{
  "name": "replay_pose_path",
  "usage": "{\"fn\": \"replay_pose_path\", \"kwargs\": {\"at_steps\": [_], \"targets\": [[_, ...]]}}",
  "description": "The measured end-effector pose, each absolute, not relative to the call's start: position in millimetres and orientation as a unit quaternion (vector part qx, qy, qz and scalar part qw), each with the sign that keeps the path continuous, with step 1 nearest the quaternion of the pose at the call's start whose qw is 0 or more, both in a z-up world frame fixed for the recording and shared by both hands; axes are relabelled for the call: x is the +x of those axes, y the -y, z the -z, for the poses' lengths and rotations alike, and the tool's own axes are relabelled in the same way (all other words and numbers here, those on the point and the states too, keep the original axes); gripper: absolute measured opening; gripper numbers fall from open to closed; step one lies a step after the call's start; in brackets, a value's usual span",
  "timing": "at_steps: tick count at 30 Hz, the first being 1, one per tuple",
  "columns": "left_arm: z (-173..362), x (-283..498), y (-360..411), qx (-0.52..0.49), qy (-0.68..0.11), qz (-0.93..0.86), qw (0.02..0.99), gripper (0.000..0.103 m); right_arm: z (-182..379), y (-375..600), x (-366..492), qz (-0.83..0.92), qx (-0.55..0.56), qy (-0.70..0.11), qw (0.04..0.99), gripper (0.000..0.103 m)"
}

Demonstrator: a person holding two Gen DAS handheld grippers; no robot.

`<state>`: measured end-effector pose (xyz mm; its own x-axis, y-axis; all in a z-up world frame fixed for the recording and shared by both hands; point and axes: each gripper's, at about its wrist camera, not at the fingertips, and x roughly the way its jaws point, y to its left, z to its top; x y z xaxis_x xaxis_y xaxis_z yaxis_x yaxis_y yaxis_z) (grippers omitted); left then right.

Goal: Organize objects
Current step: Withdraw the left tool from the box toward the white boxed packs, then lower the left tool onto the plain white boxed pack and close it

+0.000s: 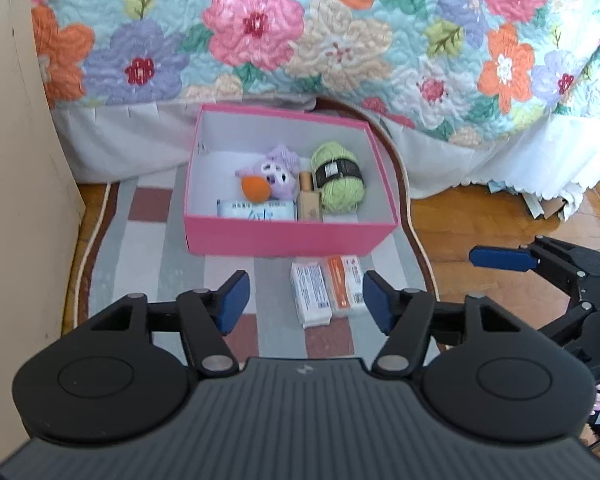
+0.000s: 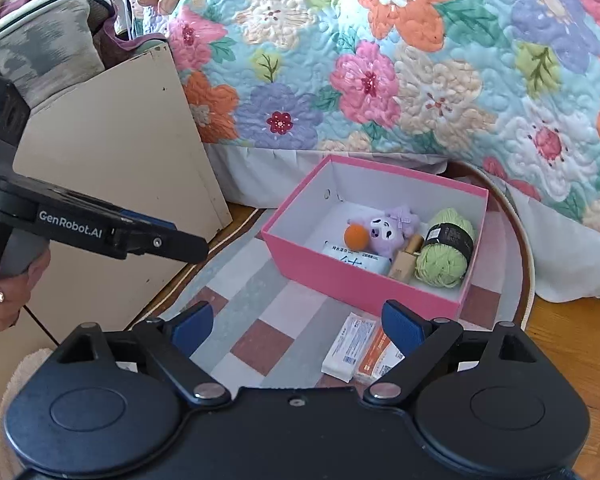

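Both grippers point down at a slant. The left gripper (image 1: 305,300) has its jaws apart, nothing between them. The right gripper (image 2: 298,328) gapes wider (empty too).

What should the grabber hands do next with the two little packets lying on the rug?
Probably reach the left gripper down to the white packet and close on it. Both it and the orange packet lie outside the pink box, which already holds the yarn, plush toy and more. Both grippers are open and empty.
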<state>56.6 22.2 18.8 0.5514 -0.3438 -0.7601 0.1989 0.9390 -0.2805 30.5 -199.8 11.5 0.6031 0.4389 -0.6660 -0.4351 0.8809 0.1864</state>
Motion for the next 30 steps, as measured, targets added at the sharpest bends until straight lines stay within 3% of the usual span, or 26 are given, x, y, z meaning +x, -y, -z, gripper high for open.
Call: {"fn": "replay_pose_path", "kwargs": {"at_steps": [7,20,30], "targets": [[29,62,-17,-0.087,-0.463,0.157,0.868,0.065,25,190,19,-0.241,-0.026,-0.357,0.902,0.093],[124,104,-2,-0.139,-0.478,0.178,0.849,0.063,140,178,50,-0.220,0.034,-0.419,0.880,0.091],[177,119,23,-0.136,-0.476,0.198,0.846,0.048,197,173,73,-0.182,0.070,-0.453,0.870,0.083]]}}
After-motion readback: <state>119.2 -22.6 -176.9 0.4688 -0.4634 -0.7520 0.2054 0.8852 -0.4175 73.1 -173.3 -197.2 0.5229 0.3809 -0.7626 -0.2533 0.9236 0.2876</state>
